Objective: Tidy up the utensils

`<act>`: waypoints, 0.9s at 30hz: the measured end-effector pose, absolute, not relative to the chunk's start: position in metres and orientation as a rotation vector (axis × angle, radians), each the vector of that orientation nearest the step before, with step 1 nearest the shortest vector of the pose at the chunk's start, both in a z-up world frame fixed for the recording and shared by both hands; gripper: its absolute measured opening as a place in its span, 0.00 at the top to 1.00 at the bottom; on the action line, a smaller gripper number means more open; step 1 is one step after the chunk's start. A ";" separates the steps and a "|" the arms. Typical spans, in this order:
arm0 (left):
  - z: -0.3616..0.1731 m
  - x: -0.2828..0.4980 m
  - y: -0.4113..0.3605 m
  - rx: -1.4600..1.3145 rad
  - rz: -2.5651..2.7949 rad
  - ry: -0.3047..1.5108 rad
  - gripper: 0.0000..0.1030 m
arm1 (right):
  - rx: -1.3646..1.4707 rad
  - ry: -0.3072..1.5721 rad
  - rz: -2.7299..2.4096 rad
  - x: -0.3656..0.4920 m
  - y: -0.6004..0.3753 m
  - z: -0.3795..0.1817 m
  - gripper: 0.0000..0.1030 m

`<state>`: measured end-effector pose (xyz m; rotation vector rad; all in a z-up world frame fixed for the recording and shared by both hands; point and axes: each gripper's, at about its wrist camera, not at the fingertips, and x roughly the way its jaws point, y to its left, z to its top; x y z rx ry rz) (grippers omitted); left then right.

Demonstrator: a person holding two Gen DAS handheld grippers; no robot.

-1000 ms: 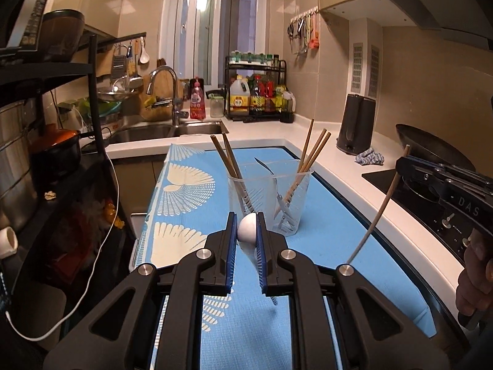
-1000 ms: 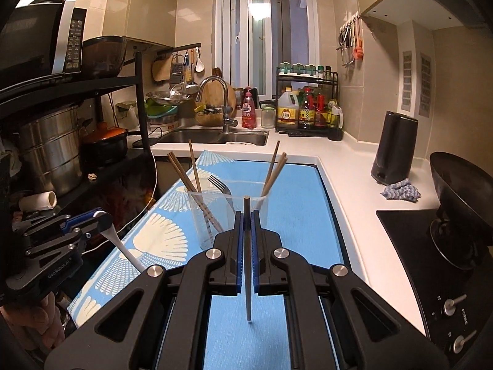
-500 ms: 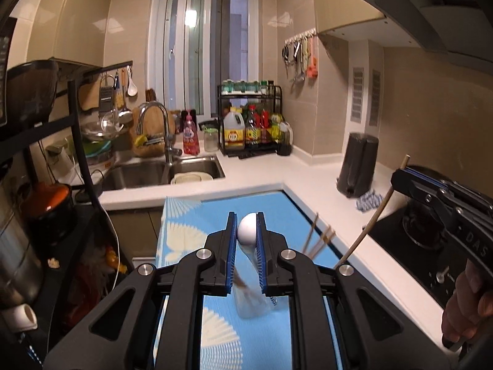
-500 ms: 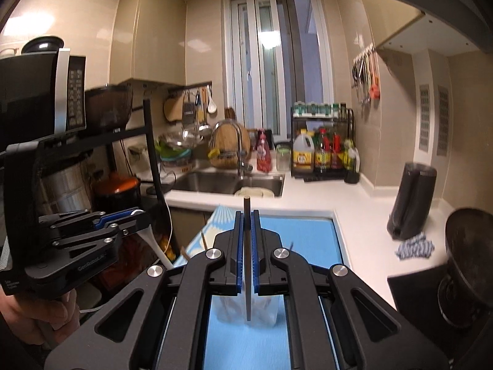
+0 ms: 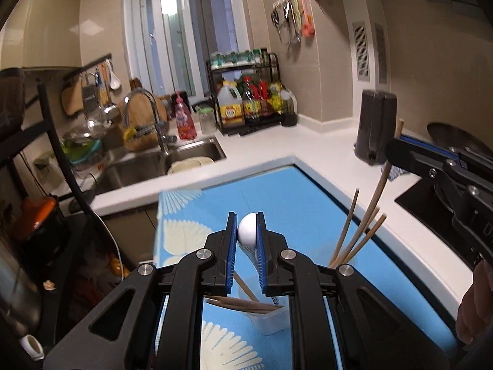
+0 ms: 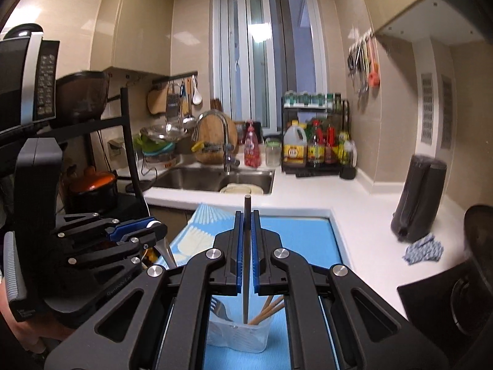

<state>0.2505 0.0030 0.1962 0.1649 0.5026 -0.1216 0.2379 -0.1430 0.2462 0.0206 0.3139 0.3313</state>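
Home kitchen: sink, faucet, condiment rack.

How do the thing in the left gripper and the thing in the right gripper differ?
The left gripper is shut on a white spoon with a broad, rounded end; the right gripper is shut on a chopstick, thin, straight and dark in this view. The spoon hangs tilted; the chopstick stands upright. Both hang above the clear cup on the blue mat.

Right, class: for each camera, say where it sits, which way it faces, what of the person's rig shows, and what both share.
Left wrist: on the left gripper, facing the sink corner; its fingers clamp a white spoon; right gripper at right edge.
Right wrist: on the right gripper, facing the window; its fingers clamp a chopstick; left gripper at left.
Shared: cup, blue mat, sink.
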 end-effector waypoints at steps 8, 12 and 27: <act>0.154 0.254 -0.001 0.165 -0.201 0.564 0.82 | 0.017 0.435 0.335 0.250 -0.140 0.198 0.82; 0.164 0.240 0.009 0.116 -0.217 0.516 0.67 | 0.029 0.447 0.330 0.241 -0.145 0.191 0.77; 0.156 0.121 0.020 -0.061 -0.058 0.395 0.07 | -0.026 0.385 0.192 0.121 -0.187 0.176 0.05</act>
